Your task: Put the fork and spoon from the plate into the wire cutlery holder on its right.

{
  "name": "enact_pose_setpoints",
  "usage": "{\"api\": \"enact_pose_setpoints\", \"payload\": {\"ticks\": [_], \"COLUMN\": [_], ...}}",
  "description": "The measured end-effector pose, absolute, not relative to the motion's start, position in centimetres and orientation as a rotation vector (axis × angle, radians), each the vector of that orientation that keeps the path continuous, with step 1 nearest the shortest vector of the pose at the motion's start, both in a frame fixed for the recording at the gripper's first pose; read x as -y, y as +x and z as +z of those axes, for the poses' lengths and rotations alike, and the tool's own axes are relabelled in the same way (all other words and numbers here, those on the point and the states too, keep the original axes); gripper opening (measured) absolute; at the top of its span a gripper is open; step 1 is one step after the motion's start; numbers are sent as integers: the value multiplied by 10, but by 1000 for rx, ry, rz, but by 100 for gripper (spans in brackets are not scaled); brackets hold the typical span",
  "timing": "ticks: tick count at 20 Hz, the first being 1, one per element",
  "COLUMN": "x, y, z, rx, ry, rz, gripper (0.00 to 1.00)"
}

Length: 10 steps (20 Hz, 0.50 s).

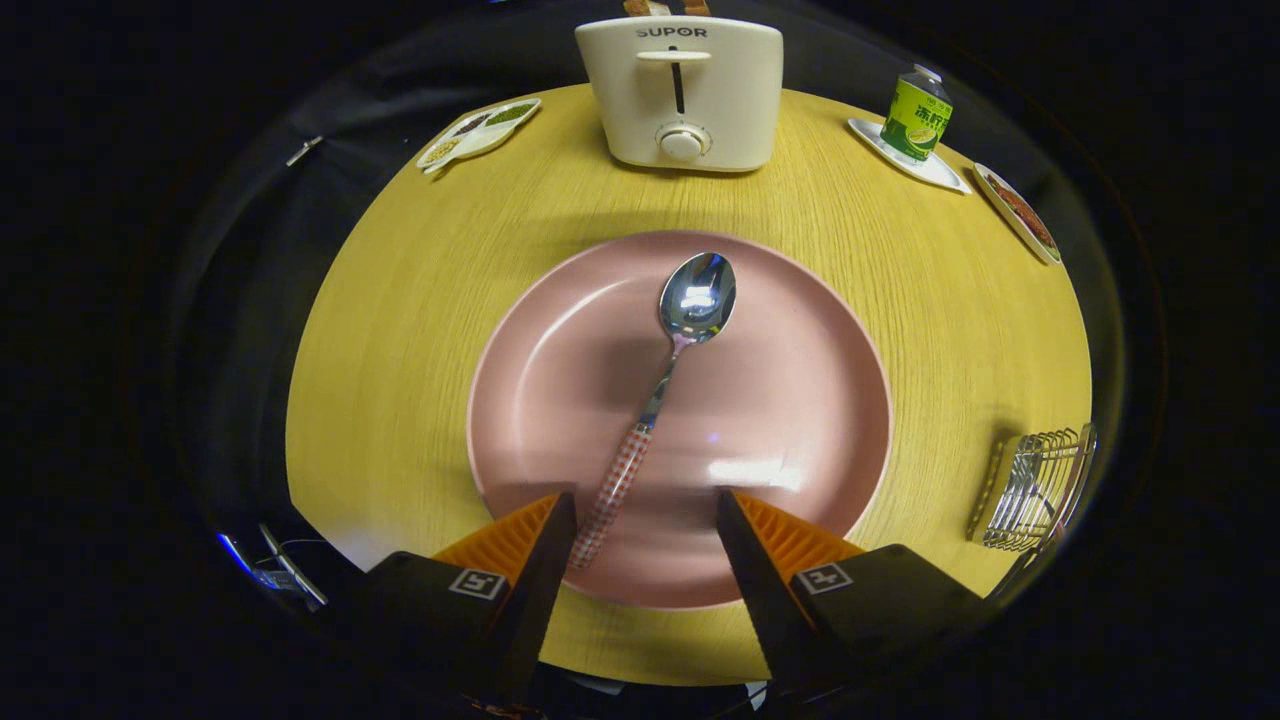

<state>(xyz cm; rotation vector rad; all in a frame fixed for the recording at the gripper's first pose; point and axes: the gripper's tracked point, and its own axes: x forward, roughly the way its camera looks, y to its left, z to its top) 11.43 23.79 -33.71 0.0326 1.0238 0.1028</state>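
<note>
Gripper hung wide open, empty, over spoon handle on plate; next: shift left, close.

A cream toaster stands at the far edge of the round wooden table, its lever slot and dial facing this way (two slices of bread poke out of the top). To its left lies a small divided dish with dark and green fillings. To its right, a green can stands upright on a white saucer. Just beyond that saucer, near the table's right rim, sits another small dish holding something reddish-brown.
</note>
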Motion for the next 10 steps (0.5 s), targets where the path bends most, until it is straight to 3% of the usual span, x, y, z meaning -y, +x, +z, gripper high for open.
{"api": "enact_pose_setpoints", "payload": {"ticks": [1, 3, 4, 6, 10], "x": [-241, -236, -234, -231, -227], "y": [117, 116, 118, 118, 116], "z": [-346, -346, -345, -346, -345], "rx": [-1030, -1032, -1026, -1034, -1019], "ry": [31, 8, 7, 5, 11], "rz": [107, 89, 82, 83, 142], "gripper": [88, 70, 55, 36, 18]}}
